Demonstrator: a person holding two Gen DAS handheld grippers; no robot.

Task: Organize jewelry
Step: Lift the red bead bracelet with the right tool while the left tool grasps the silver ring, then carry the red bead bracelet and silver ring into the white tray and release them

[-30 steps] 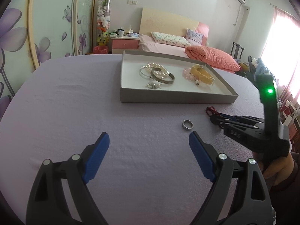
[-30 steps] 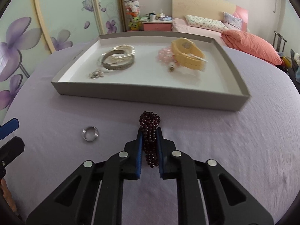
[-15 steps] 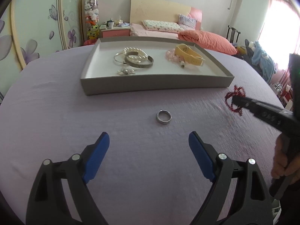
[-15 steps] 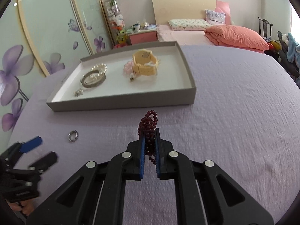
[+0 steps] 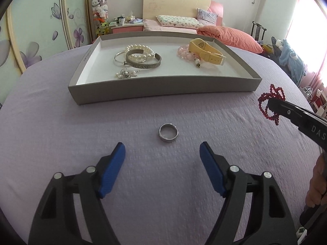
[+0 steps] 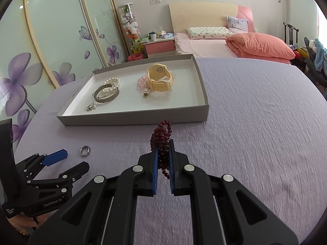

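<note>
**Left tongs close in on the ring**

Our left tongs (image 5: 161, 155) have come forward since a second ago and have just been narrowing; still spread, nothing between them, the silver ring (image 5: 168, 135) just ahead on the lilac tabletop (image 5: 61, 132). Only the right view shows our right tongs (image 6: 162, 159) from behind, pressed on the garnet bead bracelet (image 6: 161, 136), angled down before the grey tray (image 6: 134, 119).

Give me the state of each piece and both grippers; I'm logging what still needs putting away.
Left gripper: open, jaws just been closing, nothing between them, aimed at the ring.
Right gripper: shut on the dark red bead bracelet.
Ring: lying on the purple cloth, outside the tray.
Tray: open, no lid.
Yellow watch: in the tray, strap buckled.
Silver cuff: in the tray, over the pearl bracelet.
</note>
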